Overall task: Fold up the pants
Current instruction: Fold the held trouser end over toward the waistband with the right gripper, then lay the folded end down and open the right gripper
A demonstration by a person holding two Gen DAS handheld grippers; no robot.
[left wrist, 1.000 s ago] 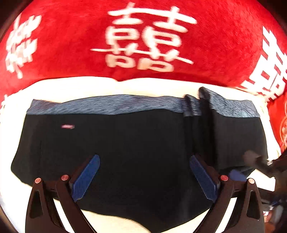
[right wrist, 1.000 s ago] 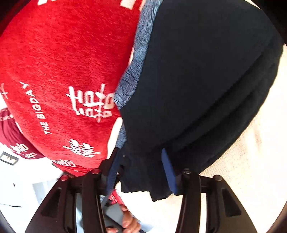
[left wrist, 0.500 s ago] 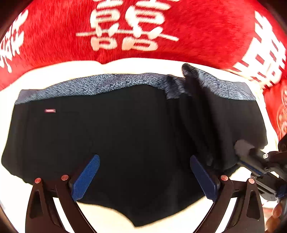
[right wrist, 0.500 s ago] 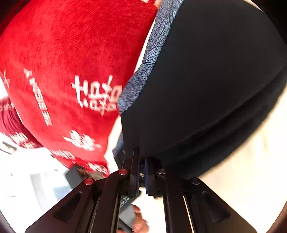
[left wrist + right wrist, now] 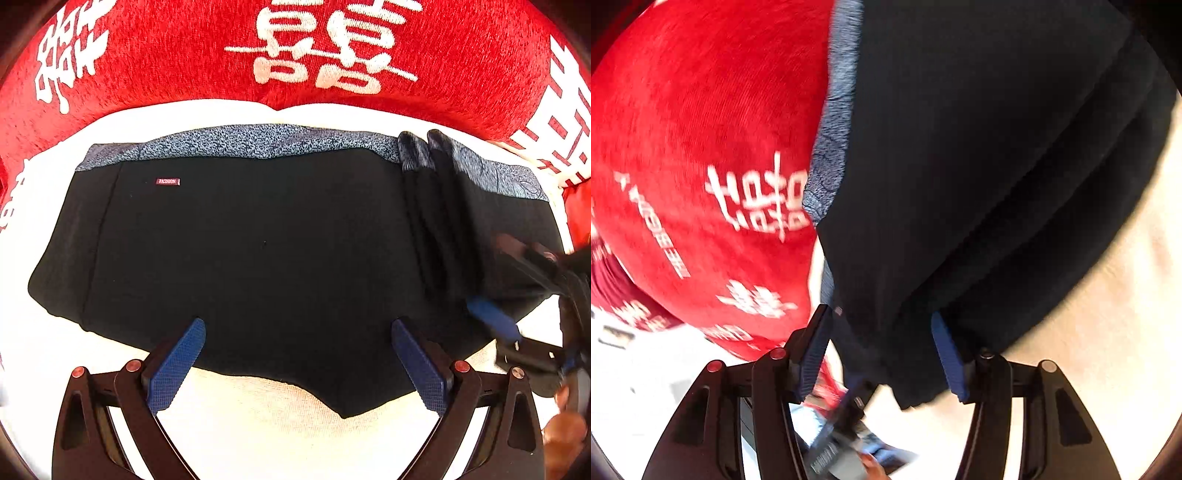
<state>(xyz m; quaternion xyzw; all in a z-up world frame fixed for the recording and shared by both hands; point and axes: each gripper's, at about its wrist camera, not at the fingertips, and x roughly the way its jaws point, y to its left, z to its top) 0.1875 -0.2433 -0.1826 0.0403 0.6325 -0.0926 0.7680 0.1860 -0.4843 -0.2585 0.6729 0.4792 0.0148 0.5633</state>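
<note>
Black pants point(image 5: 258, 251) with a blue-grey patterned waistband point(image 5: 251, 142) lie spread on a white cloth surface point(image 5: 258, 417). Their right part is gathered in folds point(image 5: 439, 221). My left gripper point(image 5: 295, 354) is open and empty, its blue pads over the near hem. My right gripper point(image 5: 491, 317) shows blurred at the pants' right edge. In the right wrist view my right gripper point(image 5: 882, 350) is open, with a bunch of black fabric point(image 5: 894, 354) lying between its blue pads point(image 5: 947, 354).
Red pillows with white characters point(image 5: 325, 48) stand along the far edge behind the pants and to the right point(image 5: 561, 122). In the right wrist view a red pillow point(image 5: 701, 166) lies left of the pants. White cloth point(image 5: 1108, 332) extends to the right.
My right gripper was shut on the pants' edge half a second ago and has opened, with the fabric still between its fingers. My left gripper stays open over the near hem.
</note>
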